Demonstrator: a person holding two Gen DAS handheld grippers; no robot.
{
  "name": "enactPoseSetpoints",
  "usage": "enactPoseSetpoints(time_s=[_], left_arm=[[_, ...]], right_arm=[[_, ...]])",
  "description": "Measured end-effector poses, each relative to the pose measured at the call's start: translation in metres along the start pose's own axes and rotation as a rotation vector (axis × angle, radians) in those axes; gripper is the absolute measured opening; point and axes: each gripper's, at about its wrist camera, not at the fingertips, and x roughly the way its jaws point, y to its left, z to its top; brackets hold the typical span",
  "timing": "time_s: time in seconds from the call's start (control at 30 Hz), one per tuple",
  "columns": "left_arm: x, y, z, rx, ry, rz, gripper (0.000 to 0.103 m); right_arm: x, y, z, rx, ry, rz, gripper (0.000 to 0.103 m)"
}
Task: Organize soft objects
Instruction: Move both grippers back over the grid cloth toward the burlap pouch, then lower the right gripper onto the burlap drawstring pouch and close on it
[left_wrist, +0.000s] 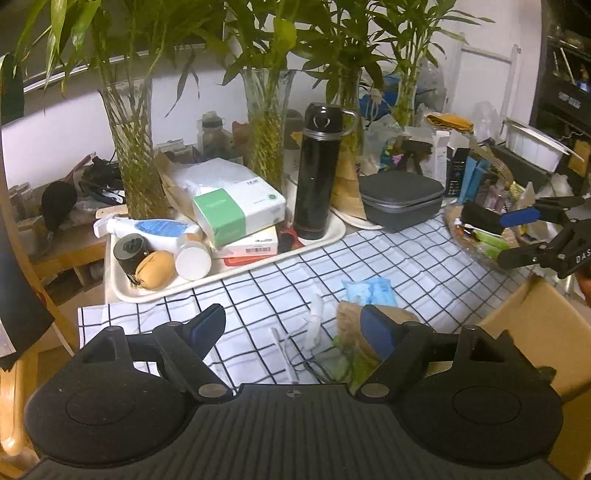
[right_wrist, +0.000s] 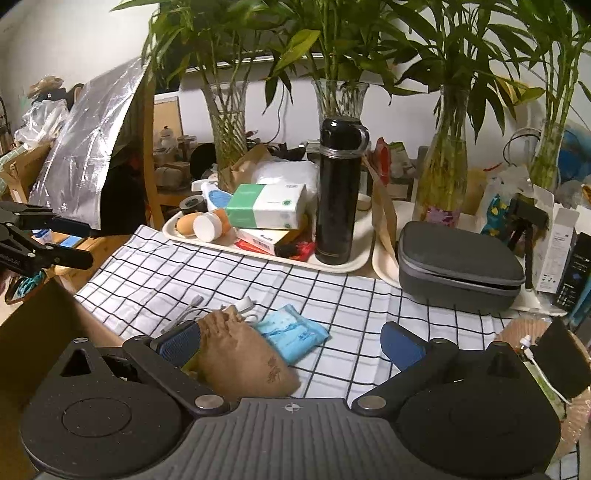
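Observation:
A brown drawstring pouch (right_wrist: 240, 358) lies on the checked cloth (right_wrist: 332, 295), with a light blue tissue pack (right_wrist: 291, 334) against its far side. My right gripper (right_wrist: 291, 345) is open and wide around both; its left pad is close beside the pouch, its right pad is well clear. In the left wrist view the pouch (left_wrist: 369, 321) sits by my right finger and the tissue pack (left_wrist: 369, 290) lies just beyond. My left gripper (left_wrist: 293, 332) is open over a white cable (left_wrist: 314, 325), gripping nothing. Each gripper shows in the other's view: the right gripper (left_wrist: 502, 238), the left gripper (right_wrist: 79, 242).
A cream tray (right_wrist: 343, 264) at the back carries a black flask (right_wrist: 338, 192), tissue boxes and bottles. A grey zip case (right_wrist: 458, 269) sits to its right. Glass vases of bamboo stand behind. A cardboard box (left_wrist: 535, 325) flanks the cloth, and a wicker basket (left_wrist: 476, 243) lies beyond it.

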Motion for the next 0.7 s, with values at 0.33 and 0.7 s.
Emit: enactPoseSetpoints(time_s=[0.33, 0.7], left_arm=[[0.022, 0.013, 0.005, 0.02, 0.042, 0.01, 0.08], [0.043, 0.024, 0.007, 0.029, 0.087, 0.006, 0.08]], right_arm=[[0.026, -0.014, 0.004, -0.005, 0.038, 0.007, 0.103], [0.059, -0.019, 0.011, -0.038, 0.091, 0.058, 0.103]])
